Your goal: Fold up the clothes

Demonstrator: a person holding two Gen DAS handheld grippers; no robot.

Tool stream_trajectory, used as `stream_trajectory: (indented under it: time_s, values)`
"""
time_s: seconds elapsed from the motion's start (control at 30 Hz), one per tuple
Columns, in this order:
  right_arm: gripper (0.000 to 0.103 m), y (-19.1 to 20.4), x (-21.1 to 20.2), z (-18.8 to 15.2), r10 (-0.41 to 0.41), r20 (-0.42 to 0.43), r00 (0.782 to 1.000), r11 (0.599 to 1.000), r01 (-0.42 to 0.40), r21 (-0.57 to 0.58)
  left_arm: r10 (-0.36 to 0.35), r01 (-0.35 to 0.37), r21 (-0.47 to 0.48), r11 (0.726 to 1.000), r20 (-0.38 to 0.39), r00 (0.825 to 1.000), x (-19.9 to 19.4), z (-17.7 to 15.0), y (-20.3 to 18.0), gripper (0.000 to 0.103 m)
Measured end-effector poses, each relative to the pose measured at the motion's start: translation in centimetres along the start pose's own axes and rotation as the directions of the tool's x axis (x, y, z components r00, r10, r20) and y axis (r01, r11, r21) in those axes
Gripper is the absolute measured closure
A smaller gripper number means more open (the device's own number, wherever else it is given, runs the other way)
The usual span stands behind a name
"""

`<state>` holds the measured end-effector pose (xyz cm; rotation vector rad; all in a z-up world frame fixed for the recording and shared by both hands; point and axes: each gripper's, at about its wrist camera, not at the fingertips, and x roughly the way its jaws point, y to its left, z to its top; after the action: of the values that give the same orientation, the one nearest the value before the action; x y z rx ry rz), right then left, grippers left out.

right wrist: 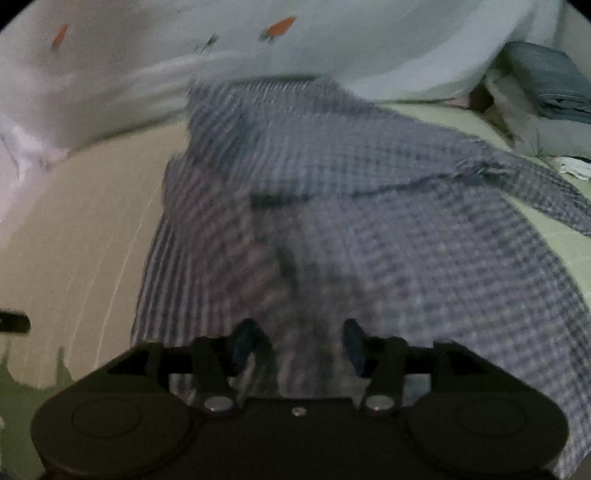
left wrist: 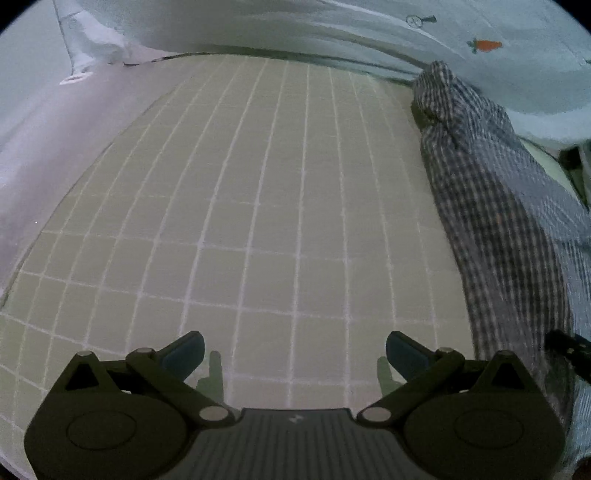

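Lying crumpled on the gridded mat (left wrist: 258, 206), the checked shirt (right wrist: 369, 221) is soft, thin cotton, its long axis running away from me toward the white carrot-print sheet (left wrist: 369, 33). My right gripper (right wrist: 301, 343) hovers low over its near hem, fingers parted. My left gripper (left wrist: 295, 354) spreads wide over bare mat.

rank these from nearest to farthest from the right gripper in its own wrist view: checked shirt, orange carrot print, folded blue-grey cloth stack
1. checked shirt, directly ahead, between the right gripper fingers.
2. folded blue-grey cloth stack, far right.
3. orange carrot print, top centre on the pale sheet.
Two and three are close to call.
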<state>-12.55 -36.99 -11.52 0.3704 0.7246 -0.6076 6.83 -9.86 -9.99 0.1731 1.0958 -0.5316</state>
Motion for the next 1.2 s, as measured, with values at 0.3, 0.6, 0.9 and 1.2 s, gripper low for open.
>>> stream_trajectory:
  time_s: [0.3, 0.6, 0.9, 1.2]
  values:
    - [0.011, -7.3, 2.9, 4.7, -0.053, 0.028, 0.998, 0.988, 0.048, 0.146, -0.026, 0.031, -0.056, 0.998, 0.083, 0.996, 2.1, 6.8, -4.4, 0.0]
    - [0.012, -17.7, 9.5, 12.7, -0.173, 0.08, 0.982, 0.931, 0.136, 0.339, -0.172, 0.183, -0.048, 0.982, 0.173, 0.97, 6.5, 19.7, -9.9, 0.003]
    - [0.027, -21.5, 16.7, 17.2, -0.095, -0.022, 0.995, 0.94, 0.097, 0.327, -0.272, 0.273, -0.107, 0.956, 0.025, 0.962, 14.4, 26.8, -13.3, 0.057]
    - [0.09, -21.3, 17.5, 21.9, -0.107, 0.073, 0.992, 0.967, 0.087, 0.241, -0.29, 0.303, -0.235, 0.924, 0.089, 0.953, 15.2, 29.6, -11.1, 0.099]
